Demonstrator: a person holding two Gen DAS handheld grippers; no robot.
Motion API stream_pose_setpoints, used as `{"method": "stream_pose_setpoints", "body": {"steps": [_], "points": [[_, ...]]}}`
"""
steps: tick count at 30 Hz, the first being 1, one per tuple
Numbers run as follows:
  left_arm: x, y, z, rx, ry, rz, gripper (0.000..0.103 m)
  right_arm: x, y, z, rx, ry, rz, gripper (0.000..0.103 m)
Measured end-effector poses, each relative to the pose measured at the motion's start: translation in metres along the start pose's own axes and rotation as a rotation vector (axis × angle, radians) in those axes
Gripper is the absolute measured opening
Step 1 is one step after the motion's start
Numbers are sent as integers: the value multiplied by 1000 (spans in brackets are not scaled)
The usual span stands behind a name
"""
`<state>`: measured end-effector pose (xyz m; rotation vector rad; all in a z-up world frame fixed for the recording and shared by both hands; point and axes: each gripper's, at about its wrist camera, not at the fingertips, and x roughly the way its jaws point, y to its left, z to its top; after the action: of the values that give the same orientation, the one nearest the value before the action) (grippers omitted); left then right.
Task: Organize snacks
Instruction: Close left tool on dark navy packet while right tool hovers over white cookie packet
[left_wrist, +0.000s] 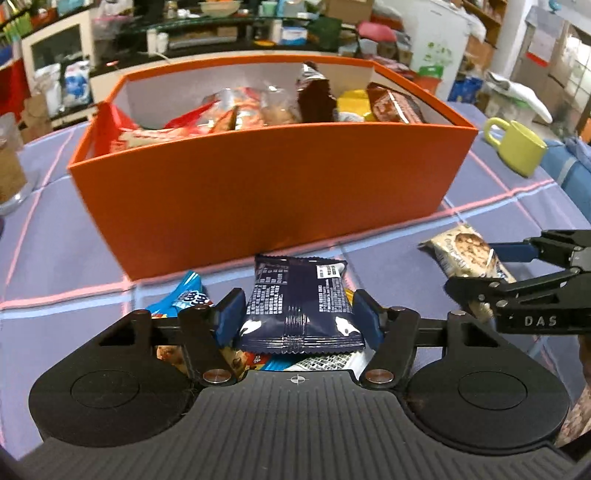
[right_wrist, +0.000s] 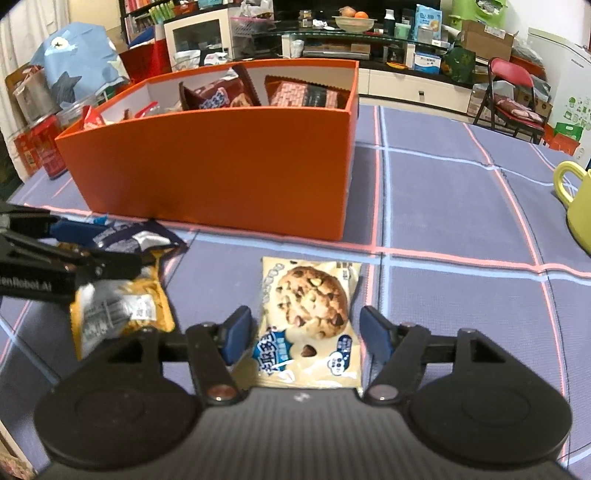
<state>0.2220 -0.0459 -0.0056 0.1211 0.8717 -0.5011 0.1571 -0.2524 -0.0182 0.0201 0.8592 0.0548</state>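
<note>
Lying on the near side of the orange box (left_wrist: 273, 184), on the checked cloth (right_wrist: 443, 206): dark blue packet (left_wrist: 297, 306), sitting between the pads of the left gripper (left_wrist: 297, 317), pads pressing its sides, gripping it. Just to the right, cookie packet (right_wrist: 308, 321) lying flat between the open jaws of the right gripper (right_wrist: 306, 336), not yet pinched. Worth squeezing gently, lifting clear of the loose wrappers underneath, clearing the near wall before releasing among the snacks inside

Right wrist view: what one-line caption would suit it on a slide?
Open fingers straddle a chocolate-chip cookie packet on the checked tablecloth, before an orange snack box.
</note>
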Motion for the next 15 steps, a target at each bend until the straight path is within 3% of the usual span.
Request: {"method": "stream_pose_setpoints", "body": {"steps": [4, 7, 12, 15], "points": [[-4, -9, -4, -21, -2, -38, 40, 1, 3, 0, -12, 3, 3, 78], [2, -17, -1, 1, -3, -11, 41, 2, 4, 1, -12, 3, 1, 79], [6, -6, 4, -98, -21, -32, 40, 1, 1, 0, 1, 2, -1, 78], [8, 2, 6, -169, -32, -32, 47, 2, 3, 0, 5, 1, -6, 78]]}}
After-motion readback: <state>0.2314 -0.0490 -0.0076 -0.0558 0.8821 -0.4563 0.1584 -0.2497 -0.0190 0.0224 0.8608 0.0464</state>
